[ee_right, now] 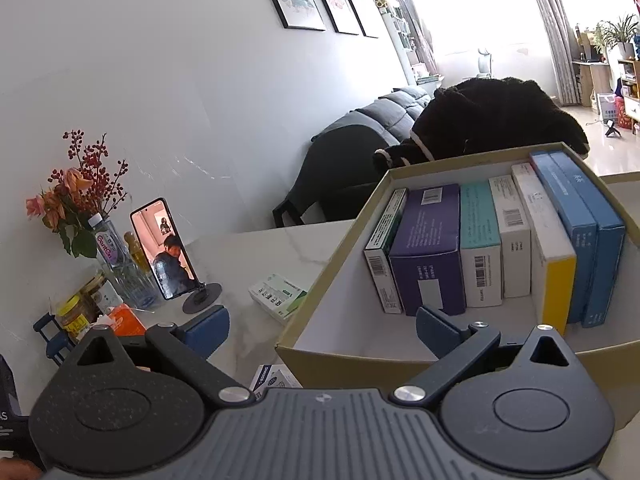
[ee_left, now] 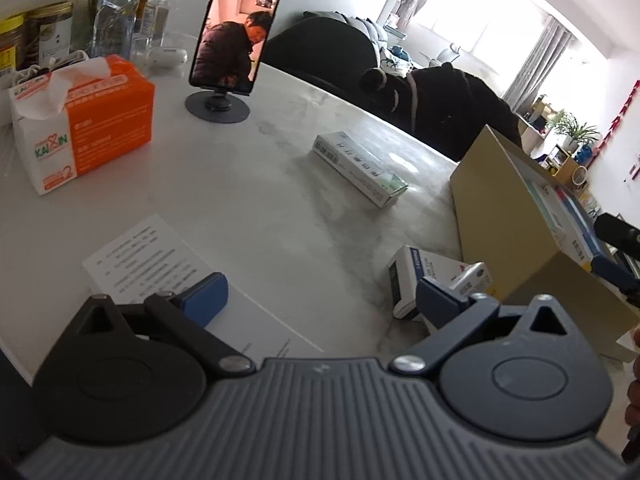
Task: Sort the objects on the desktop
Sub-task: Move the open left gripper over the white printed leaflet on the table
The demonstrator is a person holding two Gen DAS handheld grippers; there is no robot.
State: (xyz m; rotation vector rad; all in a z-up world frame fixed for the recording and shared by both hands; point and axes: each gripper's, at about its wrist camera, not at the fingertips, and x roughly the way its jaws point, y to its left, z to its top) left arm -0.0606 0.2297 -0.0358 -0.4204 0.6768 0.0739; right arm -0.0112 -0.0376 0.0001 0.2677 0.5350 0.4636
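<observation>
My left gripper (ee_left: pixel 322 300) hangs open low over the white marble table (ee_left: pixel 280 216), nothing between its blue pads. A small white and blue box (ee_left: pixel 432 276) lies by its right pad. Farther off lies a long white and green box (ee_left: pixel 360 168), also in the right wrist view (ee_right: pixel 280 292). My right gripper (ee_right: pixel 323 330) is open and empty above the near left corner of the tan cardboard box (ee_right: pixel 340 356). Inside it several medicine boxes (ee_right: pixel 492 248) stand upright in a row. The small white and blue box (ee_right: pixel 274 376) peeks out below that corner.
A printed sheet (ee_left: pixel 160 264) lies under my left pad. An orange tissue box (ee_left: pixel 80 120), jars (ee_left: pixel 44 28) and a phone on a round stand (ee_left: pixel 236 28) crowd the far left. A vase of flowers (ee_right: pixel 80 216) stands by the wall. A dark chair (ee_left: pixel 448 96) is behind the table.
</observation>
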